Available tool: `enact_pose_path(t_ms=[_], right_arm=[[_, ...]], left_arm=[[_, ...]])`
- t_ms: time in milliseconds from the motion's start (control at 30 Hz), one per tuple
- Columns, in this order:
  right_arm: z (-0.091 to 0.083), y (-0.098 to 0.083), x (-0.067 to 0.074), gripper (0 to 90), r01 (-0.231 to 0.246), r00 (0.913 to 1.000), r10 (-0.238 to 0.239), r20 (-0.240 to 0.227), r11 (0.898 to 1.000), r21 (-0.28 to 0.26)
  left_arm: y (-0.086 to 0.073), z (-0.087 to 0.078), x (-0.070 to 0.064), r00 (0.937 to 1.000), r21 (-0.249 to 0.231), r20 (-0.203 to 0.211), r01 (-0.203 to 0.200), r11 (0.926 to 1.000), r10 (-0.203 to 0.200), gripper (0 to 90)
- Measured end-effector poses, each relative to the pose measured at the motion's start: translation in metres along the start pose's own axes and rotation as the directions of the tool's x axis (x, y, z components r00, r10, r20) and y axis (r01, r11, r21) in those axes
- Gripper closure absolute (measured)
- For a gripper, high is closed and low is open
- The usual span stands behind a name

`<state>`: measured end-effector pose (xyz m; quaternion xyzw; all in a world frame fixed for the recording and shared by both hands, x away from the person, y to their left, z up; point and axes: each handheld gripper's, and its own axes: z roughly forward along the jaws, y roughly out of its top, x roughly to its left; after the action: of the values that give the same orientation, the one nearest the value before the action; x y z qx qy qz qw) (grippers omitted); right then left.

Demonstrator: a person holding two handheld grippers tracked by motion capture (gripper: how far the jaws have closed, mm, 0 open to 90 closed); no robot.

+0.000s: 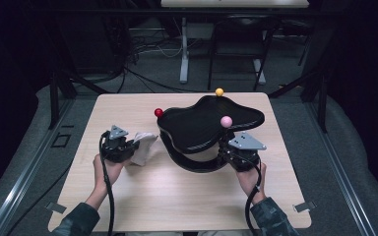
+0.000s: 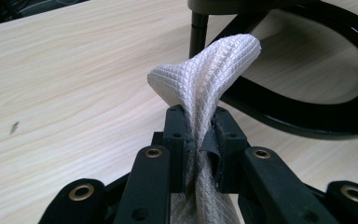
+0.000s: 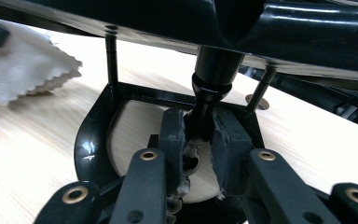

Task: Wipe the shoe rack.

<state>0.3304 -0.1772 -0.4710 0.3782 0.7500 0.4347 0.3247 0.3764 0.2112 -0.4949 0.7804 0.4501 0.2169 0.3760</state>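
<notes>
Cloth [image 2: 205, 74]: white, waffle-textured, bunched upward

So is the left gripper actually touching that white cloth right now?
Touching. In the left gripper view the left gripper has both jaws pressed on the white cloth, which bunches up between them.

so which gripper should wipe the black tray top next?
Left, probably. The left gripper is shut on the white cloth, beside the black tray stand. The right gripper is clamped on the stand's post, likely steadying it, so it isn't free.
</notes>
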Motion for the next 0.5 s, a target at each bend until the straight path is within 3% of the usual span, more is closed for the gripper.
enact_pose_path(t_ms=[300,500], right_arm=[[0.0,0.0,0.0,75.1,-0.002,1.0,0.002,0.0,1.0,0.002],[0.0,0.0,0.0,75.0,-0.003,1.0,0.003,0.001,1.0,0.002]], left_arm=[[-0.018,-0.041,0.017,0.9993,0.003,-0.037,0.004,1.0,-0.004,78.4],[-0.038,-0.069,0.032,0.9961,0.009,-0.082,0.033,0.9994,-0.032,78.4]])
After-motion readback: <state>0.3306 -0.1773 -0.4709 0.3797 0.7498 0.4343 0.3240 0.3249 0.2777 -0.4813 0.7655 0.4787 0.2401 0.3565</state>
